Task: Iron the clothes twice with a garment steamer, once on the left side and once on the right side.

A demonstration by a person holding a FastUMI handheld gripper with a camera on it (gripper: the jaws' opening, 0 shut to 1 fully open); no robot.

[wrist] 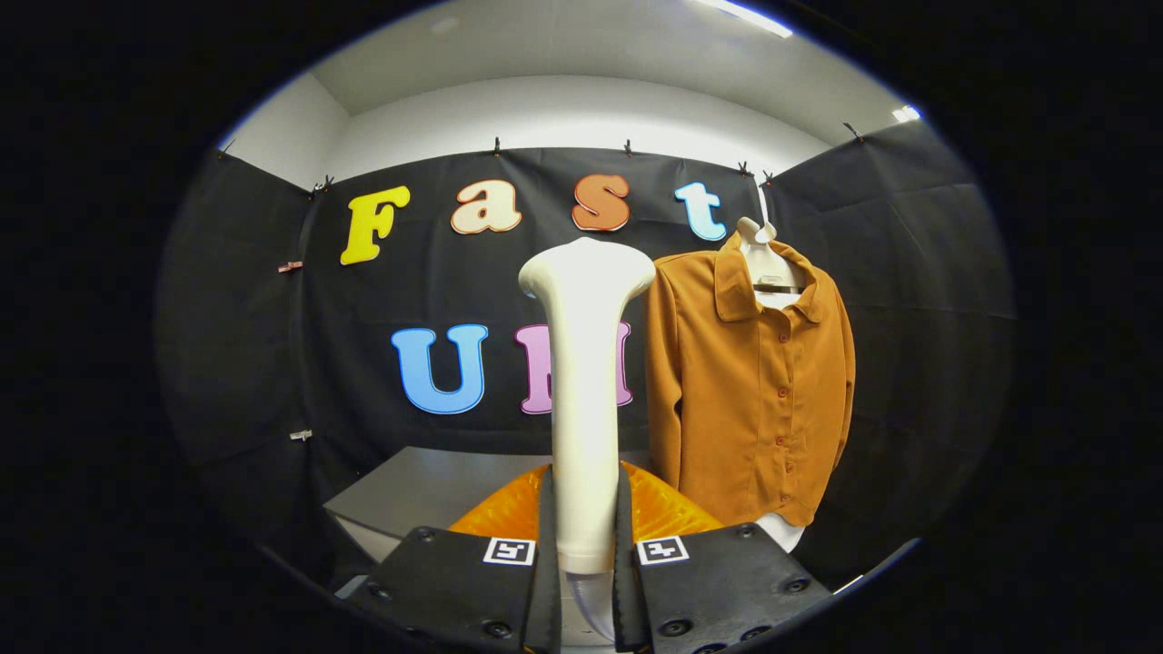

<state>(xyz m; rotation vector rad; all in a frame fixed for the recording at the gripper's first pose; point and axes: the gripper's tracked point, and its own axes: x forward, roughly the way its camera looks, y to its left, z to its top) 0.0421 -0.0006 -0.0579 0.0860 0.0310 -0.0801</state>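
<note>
Between the claw's two fingers (583,554), the cream-white handle of a garment steamer (584,381) stands upright, both fingers pressed against its lower shaft in a firm pinch. Its flared head rises well above the fingertips, level with the shoulder of the garment it is meant for.

Just beyond the fingers and off to their right hangs the rust-orange button-front shirt (750,391), collar up on a pale hanger (768,263), sleeves falling straight at its sides, a sliver of white showing under its hem. Steamer head and shirt sit side by side with a narrow gap between them; whether the head faces the fabric cannot be told from this angle.

Behind the fingers' base, a ribbed orange object (668,513) bulges on either side of the handle, possibly the steamer's base or tank, though its identity is unclear. Further back lies a grey tabletop (427,490), and black cloth (245,345) walls the booth all round.

By the look of it, the tool is in hand but no pass has begun: the shirt hangs untouched by the head. The next move appears to call for swinging the head rightward onto the shirt's near half, turning its face to the cloth, then drawing it down the panel without snagging the button row or setting the hanger swaying.
</note>
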